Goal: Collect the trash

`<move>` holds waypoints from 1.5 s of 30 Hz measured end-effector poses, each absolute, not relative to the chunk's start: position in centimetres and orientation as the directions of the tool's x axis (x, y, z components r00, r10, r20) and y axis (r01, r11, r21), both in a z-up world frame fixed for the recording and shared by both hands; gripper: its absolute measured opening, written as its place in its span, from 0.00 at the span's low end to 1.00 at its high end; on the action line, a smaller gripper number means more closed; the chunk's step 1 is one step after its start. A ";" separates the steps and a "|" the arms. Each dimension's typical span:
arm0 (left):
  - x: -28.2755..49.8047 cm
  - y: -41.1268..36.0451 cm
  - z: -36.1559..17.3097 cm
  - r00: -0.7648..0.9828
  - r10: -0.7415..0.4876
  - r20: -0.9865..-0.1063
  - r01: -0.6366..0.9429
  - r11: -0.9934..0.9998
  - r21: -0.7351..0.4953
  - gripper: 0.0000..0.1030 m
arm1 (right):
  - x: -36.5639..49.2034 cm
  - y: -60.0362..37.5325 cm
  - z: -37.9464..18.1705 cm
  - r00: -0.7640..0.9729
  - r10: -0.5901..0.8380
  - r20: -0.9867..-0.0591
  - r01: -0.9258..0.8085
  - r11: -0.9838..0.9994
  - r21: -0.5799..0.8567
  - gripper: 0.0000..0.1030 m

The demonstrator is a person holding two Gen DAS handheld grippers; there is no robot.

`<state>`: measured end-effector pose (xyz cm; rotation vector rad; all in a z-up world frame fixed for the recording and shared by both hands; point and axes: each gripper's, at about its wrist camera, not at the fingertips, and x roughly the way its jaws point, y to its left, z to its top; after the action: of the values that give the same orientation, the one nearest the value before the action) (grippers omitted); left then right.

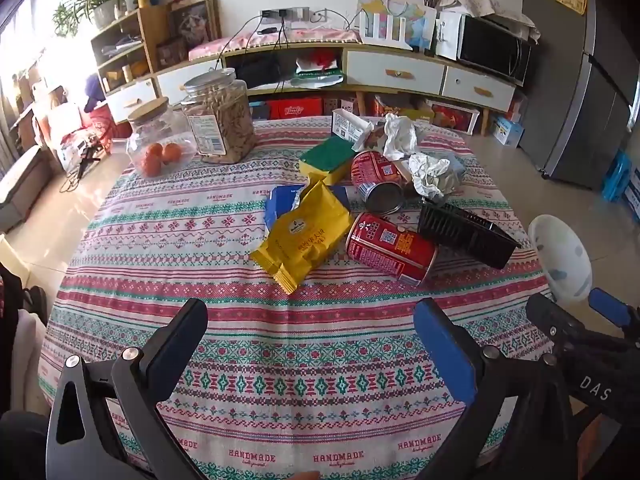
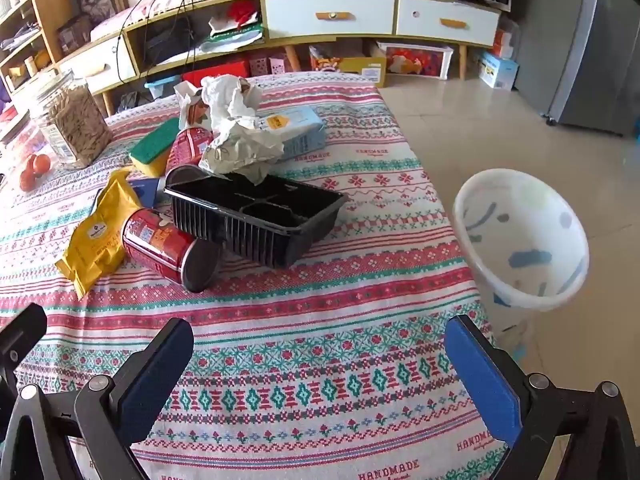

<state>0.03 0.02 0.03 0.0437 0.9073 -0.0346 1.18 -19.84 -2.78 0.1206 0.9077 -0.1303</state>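
On the patterned tablecloth, left wrist view:
Left gripper (image 1: 310,320): fingers spread wide, nothing between them, poised over bare cloth at the near edge.
Tablecloth (image 1: 240,320): red, green and white bands with "HANDMADE" lettering.
Yellow wrapper (image 1: 302,236): lying flat at the centre, partly over a blue packet (image 1: 276,202).
Near red can (image 1: 390,248): on its side, just right of the yellow wrapper, touching the black plastic tray (image 1: 466,234).
Far red can (image 1: 376,182): on its side behind the near one, open end toward the camera.
Crumpled paper (image 1: 430,172): two white wads behind the tray, beside the far can.
Sponge (image 1: 328,158): green over yellow, left of the far can.
Jars: tall clear jar (image 1: 220,116) of brown sticks; shorter wood-lidded jar (image 1: 154,132) beside it, oranges (image 1: 160,156) at its base.
Right gripper (image 1: 580,320): partly seen at the right edge; finger spacing cannot be told from here.

Beyond the table's right edge, right wrist view:
Right gripper (image 2: 318,346): fingers released and far apart, holding nothing, over the cloth.
White bin (image 2: 520,236): on the floor, off the table, mouth tilted toward the camera, blue marks on its wall.
Black plastic tray (image 2: 260,220): leaning on the near red can (image 2: 168,244).
Crumpled paper (image 2: 236,136): heaped behind the tray, against a pale blue box (image 2: 300,130).
Yellow wrapper (image 2: 98,236): left of the near can, touching it.
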 end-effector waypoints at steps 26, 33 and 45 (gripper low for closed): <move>1.7 0.3 -1.6 0.612 -0.019 -0.791 0.019 1.000 -0.009 1.00 | 1.9 -18.8 -3.6 0.596 -0.080 -0.799 0.140 0.990 0.005 1.00; 1.8 0.2 -1.5 0.620 -0.012 -0.784 0.021 1.000 0.001 1.00 | 2.0 -18.7 -3.7 0.595 -0.082 -0.799 0.140 0.990 0.003 1.00; 2.0 0.3 -1.9 0.604 -0.025 -0.797 0.028 1.000 -0.011 1.00 | 2.2 -18.7 -4.1 0.586 -0.080 -0.807 0.146 0.989 0.008 1.00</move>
<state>2.03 0.34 -1.92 0.0026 0.9224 -0.0305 2.17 -18.66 -4.07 0.0757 0.9360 -0.1319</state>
